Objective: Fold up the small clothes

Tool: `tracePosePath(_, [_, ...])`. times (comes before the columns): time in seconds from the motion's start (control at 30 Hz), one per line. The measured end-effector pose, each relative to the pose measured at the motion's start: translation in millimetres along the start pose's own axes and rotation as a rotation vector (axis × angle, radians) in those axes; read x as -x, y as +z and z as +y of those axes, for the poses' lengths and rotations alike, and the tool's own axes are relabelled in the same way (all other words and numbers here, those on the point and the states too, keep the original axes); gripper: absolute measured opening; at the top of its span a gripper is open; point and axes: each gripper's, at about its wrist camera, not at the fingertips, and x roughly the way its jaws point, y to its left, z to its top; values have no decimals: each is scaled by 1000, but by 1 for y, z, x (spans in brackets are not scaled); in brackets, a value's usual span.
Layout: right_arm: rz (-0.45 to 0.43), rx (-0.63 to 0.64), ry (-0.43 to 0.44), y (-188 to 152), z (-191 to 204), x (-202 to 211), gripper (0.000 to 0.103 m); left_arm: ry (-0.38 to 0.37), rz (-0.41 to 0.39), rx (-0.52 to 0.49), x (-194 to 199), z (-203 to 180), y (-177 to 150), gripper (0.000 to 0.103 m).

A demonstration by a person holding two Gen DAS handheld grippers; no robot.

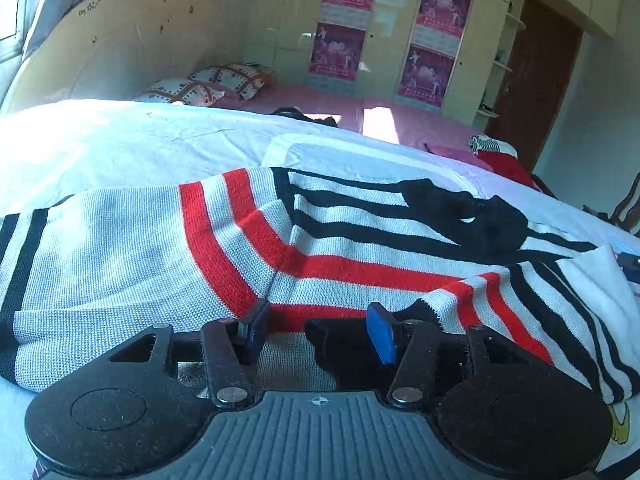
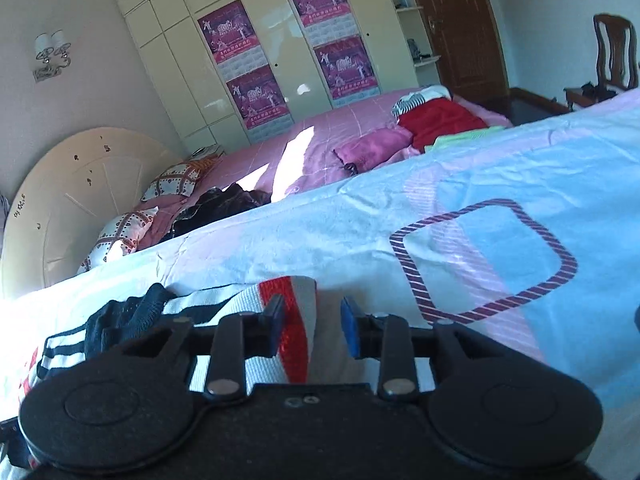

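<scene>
We see four purple posters (image 2: 228, 32) on the cream wardrobe (image 2: 176, 52) at the far wall; their printing is too small for us to read. Some dark scribbled marks sit on the round headboard (image 2: 80, 184), also unreadable.

Our left gripper (image 1: 320, 328) hangs low over the striped knit sweater (image 1: 132, 248), its blue-padded fingers (image 1: 382, 332) standing apart, with the sweater's hem lying between them and neither pad pressing it. Our right gripper (image 2: 312, 324) has its fingers (image 2: 349, 326) parted too; a red-and-white fold of the sweater (image 2: 296, 320) runs up between them, close against the left-hand finger, with a gap before the right-hand one.

The sweater lies on the bed sheet (image 2: 500, 184), pale blue and pink with a striped rounded-square motif (image 2: 484, 256). In the left wrist view it is spread wide: grey-white knit with two red bands curving across the middle, black stripes toward the right and at the far left edge, and a black collar part (image 1: 472, 208) bunched on top. Its near hem sits just ahead of the left gripper. To the right of the right gripper the sheet lies flat and bare up to the bed's far edge. Beyond it is a pink bed (image 2: 320, 140) with patterned pillows (image 2: 172, 180), a dark garment (image 2: 228, 204) and red clothing (image 2: 440, 118). A wooden chair (image 2: 612, 56) stands by the brown door (image 2: 460, 20).
</scene>
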Motion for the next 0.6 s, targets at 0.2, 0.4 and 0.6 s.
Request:
tracePosePath(0.2, [74,-2,74,1,-3,-20,9,9,-33,24,4,7,-4,7])
tracePosePath(0.4, [32,172,-72,-15,8,-21,8,47,-40,-9,1,2,-4,1])
tracePosePath(0.6, [6,217,-140,-13,15,-10,26,55,-44,-40,2,2,-2,2])
